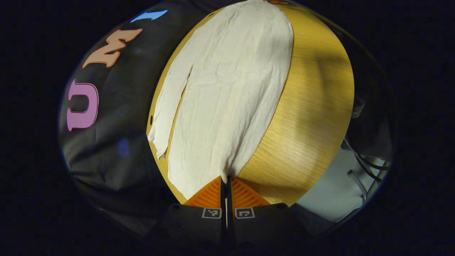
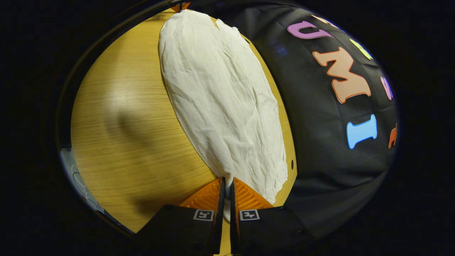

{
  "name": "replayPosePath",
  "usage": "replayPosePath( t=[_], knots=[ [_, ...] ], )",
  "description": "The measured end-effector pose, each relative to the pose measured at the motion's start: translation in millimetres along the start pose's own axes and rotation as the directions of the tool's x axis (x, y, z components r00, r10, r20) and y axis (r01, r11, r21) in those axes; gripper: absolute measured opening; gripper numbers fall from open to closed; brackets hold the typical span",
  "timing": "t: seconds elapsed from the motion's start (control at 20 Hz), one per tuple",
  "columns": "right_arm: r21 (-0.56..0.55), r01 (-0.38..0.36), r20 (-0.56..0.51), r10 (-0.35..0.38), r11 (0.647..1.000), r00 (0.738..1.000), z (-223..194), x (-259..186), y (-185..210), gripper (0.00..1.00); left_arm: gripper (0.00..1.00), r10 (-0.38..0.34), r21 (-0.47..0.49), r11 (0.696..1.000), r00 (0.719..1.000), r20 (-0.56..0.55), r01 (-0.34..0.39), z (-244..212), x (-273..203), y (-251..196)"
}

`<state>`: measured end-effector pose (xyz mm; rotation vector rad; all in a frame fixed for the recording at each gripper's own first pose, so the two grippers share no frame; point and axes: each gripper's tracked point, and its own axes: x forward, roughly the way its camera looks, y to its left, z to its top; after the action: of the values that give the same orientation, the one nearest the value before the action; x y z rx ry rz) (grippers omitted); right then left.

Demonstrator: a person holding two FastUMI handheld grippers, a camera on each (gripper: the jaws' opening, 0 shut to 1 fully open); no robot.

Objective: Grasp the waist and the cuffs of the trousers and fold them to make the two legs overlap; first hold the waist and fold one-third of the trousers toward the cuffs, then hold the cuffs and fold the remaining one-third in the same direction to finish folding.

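White trousers (image 1: 227, 92) lie stretched out along a round-looking wooden table (image 1: 312, 106). One leg lies over the other, with a strip of the lower leg (image 1: 167, 106) showing at the left in the left gripper view. My left gripper (image 1: 226, 179) is shut on the near end of the cloth. In the right gripper view the same trousers (image 2: 227, 103) run away from me, and my right gripper (image 2: 226, 181) is shut on their opposite end. At the far end of each view a bit of the other gripper (image 2: 180, 6) peeks out.
The table's bare wood (image 2: 124, 124) lies beside the trousers. The booth's black cloth wall (image 1: 117, 117) hangs close behind the far table edge. A pale floor with cables (image 1: 359, 170) shows past the table at the lower right of the left gripper view.
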<state>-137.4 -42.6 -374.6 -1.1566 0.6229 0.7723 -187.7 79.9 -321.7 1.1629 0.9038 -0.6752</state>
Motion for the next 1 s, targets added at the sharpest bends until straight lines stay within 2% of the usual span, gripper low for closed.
replayPosePath(
  t=[0.15,0.3,0.5,0.55,0.6,0.8,1.0],
  knots=[
    [0.018,0.051,0.007,-0.051,0.999,0.999,4.5,-6.9,-26.4,0.12,0.0,0.01,-0.064,0.998,1.0,-0.003,-0.011,2.5,-2.8,13.9],
    [0.051,0.111,0.03,-0.112,0.993,0.993,16.3,-7.6,-59.5,0.12,0.0,0.088,-0.124,0.988,0.996,-0.008,-0.089,14.2,-6.0,49.7],
    [0.048,0.191,0.072,-0.194,0.981,0.978,36.7,-11.2,-106.1,0.11,0.0,0.189,-0.235,0.954,0.982,-0.02,-0.188,28.4,-11.9,100.3],
    [0.062,0.21,0.083,-0.215,0.976,0.973,39.9,-11.0,-119.1,0.14,0.0,0.208,-0.262,0.942,0.978,-0.025,-0.207,29.7,-11.4,112.9],
    [0.077,0.227,0.088,-0.234,0.971,0.968,43.2,-9.9,-131.5,0.11,0.0,0.229,-0.279,0.933,0.973,-0.023,-0.226,34.4,-9.9,125.1],
    [0.117,0.305,0.111,-0.317,0.945,0.942,64.4,-8.0,-181.0,0.12,0.0,0.296,-0.293,0.911,0.955,-0.023,-0.29,55.1,-0.3,176.5],
    [0.13,0.363,0.092,-0.376,0.923,0.922,79.6,6.6,-218.8,0.11,0.0,0.33,-0.306,0.903,0.943,0.048,-0.301,84.0,10.1,222.0]
  ],
)
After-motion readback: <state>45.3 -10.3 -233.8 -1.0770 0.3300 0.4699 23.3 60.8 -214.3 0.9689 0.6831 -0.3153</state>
